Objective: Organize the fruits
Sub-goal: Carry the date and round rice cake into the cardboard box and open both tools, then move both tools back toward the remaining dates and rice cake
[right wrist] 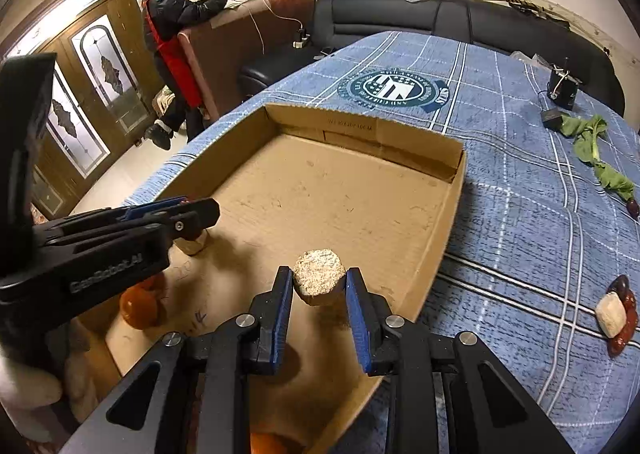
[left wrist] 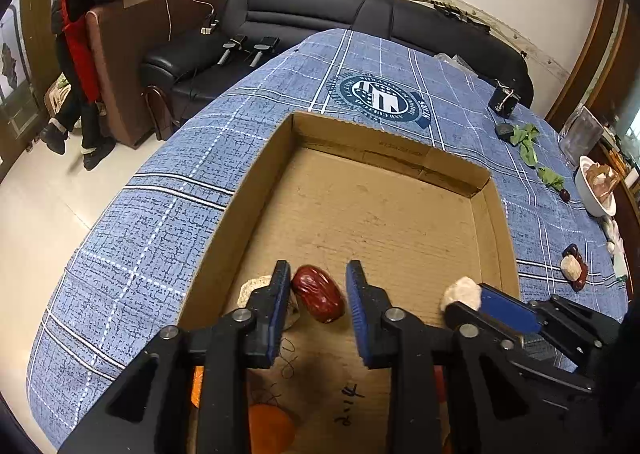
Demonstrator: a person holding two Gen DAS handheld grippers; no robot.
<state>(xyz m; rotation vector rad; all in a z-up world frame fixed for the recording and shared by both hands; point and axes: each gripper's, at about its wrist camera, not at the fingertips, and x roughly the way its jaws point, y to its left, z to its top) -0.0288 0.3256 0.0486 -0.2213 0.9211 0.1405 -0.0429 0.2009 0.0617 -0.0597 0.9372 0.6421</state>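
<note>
A shallow cardboard box (left wrist: 400, 150) (right wrist: 360, 134) lies on the blue checked tablecloth. My left gripper (left wrist: 318, 266) (right wrist: 212, 210) stands open over the box's near left part. A red date (left wrist: 318, 298) rests on the box floor between its fingers, close to the left pad and apart from the right one. My right gripper (right wrist: 319, 272) (left wrist: 476, 290) is shut on a pale grainy block (right wrist: 319, 278) (left wrist: 462, 292) just above the box floor. Another pale block (left wrist: 252, 288) (right wrist: 194, 244) sits beside the left gripper. An orange (left wrist: 268, 430) (right wrist: 140, 306) lies at the box's near edge.
On the cloth to the right lie dark dates with a pale block (right wrist: 612, 318) (left wrist: 572, 266), green leaves (right wrist: 592, 150) (left wrist: 528, 142) and a small black device (right wrist: 562, 88). A white bowl (left wrist: 592, 190) stands at the far right. A person (right wrist: 168, 22) stands by a brown chair beyond the table.
</note>
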